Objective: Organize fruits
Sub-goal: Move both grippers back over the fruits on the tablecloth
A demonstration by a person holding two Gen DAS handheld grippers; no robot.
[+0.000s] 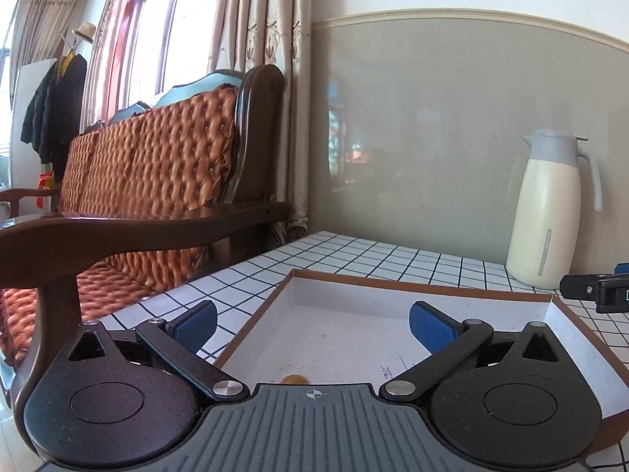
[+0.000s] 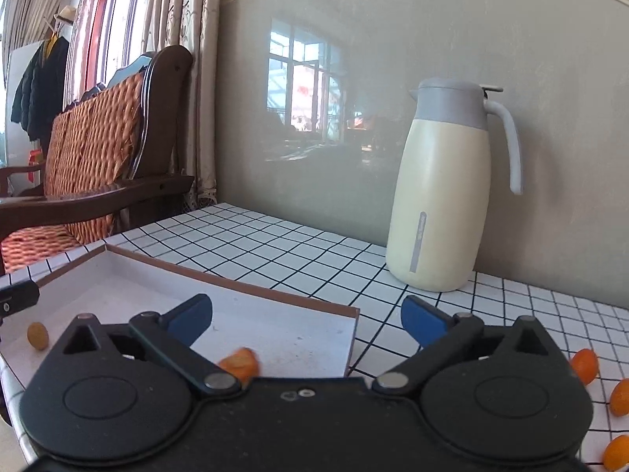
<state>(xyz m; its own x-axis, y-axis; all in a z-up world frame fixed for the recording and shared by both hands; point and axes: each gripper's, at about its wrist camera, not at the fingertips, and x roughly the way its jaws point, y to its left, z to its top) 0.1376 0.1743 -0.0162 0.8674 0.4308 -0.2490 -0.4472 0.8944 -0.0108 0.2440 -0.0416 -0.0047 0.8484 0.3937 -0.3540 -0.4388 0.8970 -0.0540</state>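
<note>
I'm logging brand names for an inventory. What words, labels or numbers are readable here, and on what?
Nothing is readable.
Cream thermos jug with grey lid: vertical lettering on its grey strip, too small and blurred.
Shallow white cardboard tray with brown rim: small dark marks on its floor, illegible.

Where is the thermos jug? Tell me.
The thermos jug stands upright on the checkered tablecloth against the grey wall, beyond the right corner of the shallow box; the left wrist view shows it far right.

home living room, cushioned wooden sofa, curtained window, coat rack, thermos jug on checked table
</note>
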